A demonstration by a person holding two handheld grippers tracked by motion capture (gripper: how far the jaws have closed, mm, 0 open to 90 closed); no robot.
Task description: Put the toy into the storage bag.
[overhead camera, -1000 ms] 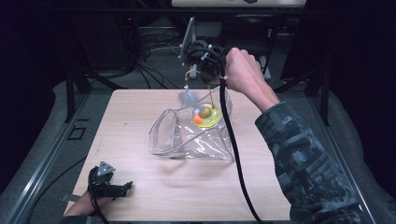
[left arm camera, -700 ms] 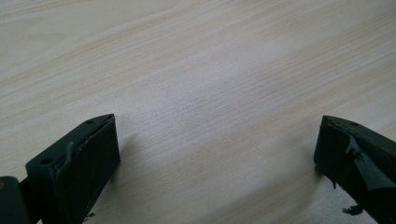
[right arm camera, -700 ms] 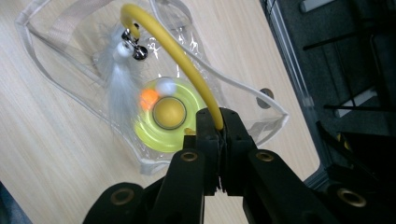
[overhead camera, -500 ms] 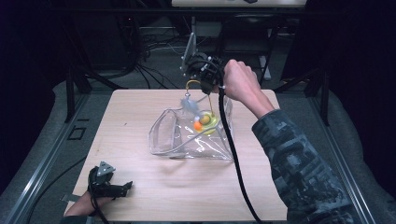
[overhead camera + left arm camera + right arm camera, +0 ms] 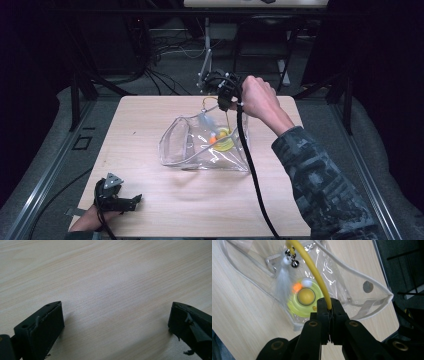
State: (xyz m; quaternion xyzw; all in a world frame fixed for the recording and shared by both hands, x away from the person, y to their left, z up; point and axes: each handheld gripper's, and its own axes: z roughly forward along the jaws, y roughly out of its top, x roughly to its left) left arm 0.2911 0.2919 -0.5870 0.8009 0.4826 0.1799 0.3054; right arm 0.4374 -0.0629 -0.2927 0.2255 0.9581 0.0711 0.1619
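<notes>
The right claw (image 5: pixel 329 305) has its jaws pinched tight on a thin yellow rubbery wand (image 5: pixel 312 270). It's held up above the far side of the light wooden table (image 5: pixel 150 205). The wand arcs away from the claw and down into a clear plastic pouch with a white-trimmed rim (image 5: pixel 200 147). A white feather tassel on a small metal clip (image 5: pixel 283 277) hangs off its tip, right over a round yellow-green toy with an orange ball (image 5: pixel 305 298) inside the pouch. The left claw (image 5: pixel 131 201) sits spread wide at the table's near left corner, holding nothing.
</notes>
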